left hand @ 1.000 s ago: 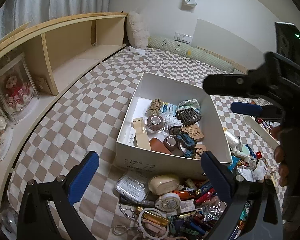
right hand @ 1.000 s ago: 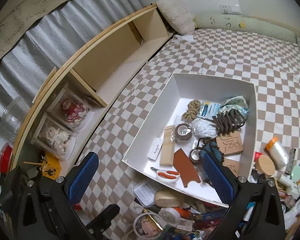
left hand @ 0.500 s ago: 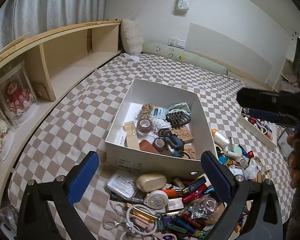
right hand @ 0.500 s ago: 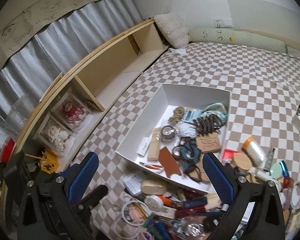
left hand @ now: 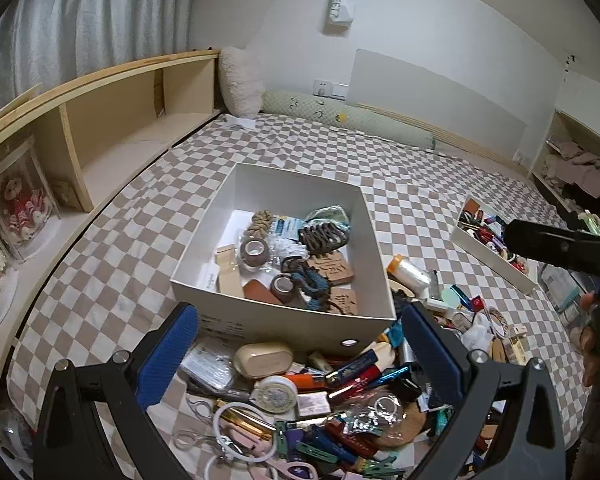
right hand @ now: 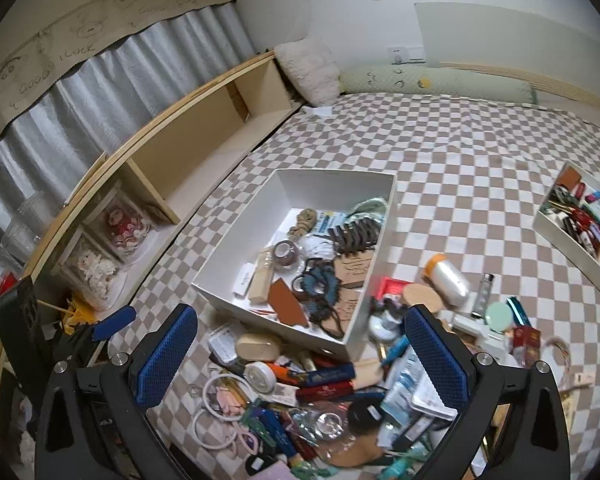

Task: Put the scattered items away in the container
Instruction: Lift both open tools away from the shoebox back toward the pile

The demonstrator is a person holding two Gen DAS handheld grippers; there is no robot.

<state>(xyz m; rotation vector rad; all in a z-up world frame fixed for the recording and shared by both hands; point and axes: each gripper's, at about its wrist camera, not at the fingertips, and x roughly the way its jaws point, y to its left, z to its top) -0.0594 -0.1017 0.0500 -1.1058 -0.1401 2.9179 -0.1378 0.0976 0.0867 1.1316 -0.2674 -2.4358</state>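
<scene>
Jaws: both released, ribbed blue pads | white square cardboard box (left hand: 204, 276) half-filled

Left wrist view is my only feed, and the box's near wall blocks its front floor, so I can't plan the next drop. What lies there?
Observer: A thin orange-handled tool lies on the floor of the box, close to the near wall and beside the brown leather piece.
Operator: And the right gripper? I see only its side.
Observer: The right gripper is open with nothing between its fingers, above the pile in front of the box.
</scene>
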